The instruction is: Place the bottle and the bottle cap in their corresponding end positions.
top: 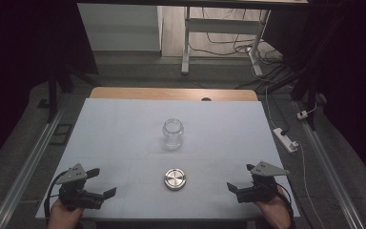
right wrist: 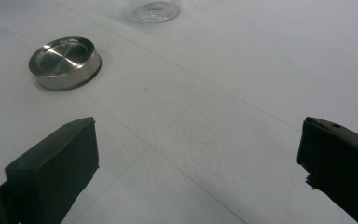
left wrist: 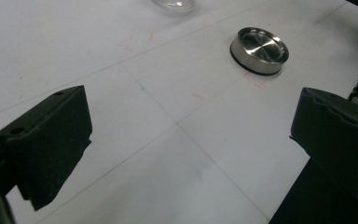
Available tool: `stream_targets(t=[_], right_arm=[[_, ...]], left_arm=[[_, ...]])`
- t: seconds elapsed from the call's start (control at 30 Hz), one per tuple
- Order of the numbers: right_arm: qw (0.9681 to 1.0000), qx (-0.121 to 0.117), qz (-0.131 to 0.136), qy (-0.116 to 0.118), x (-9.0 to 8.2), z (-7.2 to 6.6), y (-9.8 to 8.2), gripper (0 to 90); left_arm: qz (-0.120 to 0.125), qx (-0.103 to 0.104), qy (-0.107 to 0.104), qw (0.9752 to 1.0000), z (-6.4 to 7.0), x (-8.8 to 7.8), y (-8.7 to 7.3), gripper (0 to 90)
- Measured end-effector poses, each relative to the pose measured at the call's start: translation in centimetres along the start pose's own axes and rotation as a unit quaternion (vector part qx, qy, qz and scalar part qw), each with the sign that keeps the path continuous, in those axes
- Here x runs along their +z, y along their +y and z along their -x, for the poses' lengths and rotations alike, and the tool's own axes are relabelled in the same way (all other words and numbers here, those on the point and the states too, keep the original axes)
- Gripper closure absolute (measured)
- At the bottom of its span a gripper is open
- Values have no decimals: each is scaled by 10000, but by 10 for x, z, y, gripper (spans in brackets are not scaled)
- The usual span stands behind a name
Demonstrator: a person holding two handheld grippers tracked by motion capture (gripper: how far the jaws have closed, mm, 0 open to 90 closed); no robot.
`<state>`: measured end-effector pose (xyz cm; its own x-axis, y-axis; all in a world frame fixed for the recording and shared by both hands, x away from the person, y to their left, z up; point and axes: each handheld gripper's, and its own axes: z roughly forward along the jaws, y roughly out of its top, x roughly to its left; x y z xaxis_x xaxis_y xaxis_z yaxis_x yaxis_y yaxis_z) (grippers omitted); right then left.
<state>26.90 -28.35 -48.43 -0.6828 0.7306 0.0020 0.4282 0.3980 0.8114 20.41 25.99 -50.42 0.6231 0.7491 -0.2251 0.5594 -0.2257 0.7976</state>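
White power strip on floor

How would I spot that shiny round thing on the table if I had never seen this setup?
Start at the white table and find the clear glass jar near its middle. Just in front of it, toward the person, lies the metal lid, between the two claws. It is low, flat and silvery with a dark rim at its base, while the jar is tall and see-through.

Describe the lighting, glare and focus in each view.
High view: white table evenly lit, surroundings dark, glass jar faint and low-contrast. Left gripper view: metal lid sharp with soft sheen, near tongs blurred. Right gripper view: lid reflects light, jar base hazy at top.
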Motion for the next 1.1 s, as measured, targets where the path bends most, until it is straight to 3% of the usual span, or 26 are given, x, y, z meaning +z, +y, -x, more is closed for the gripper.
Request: stream_targets(t=[0.43,0.83,1.1], right_arm=[[9990,312,-118,-283,-20,14,-19,0],[9978,435,-377,-344,-29,15,-32,0],[9973,456,-432,-391,-32,16,-34,0]], left_arm=[[-167,-152,270,9994,-4,-10,-19,0],[-487,-248,538,9971,-6,-13,-31,0],[-492,-391,538,9966,-8,-14,-32,0]])
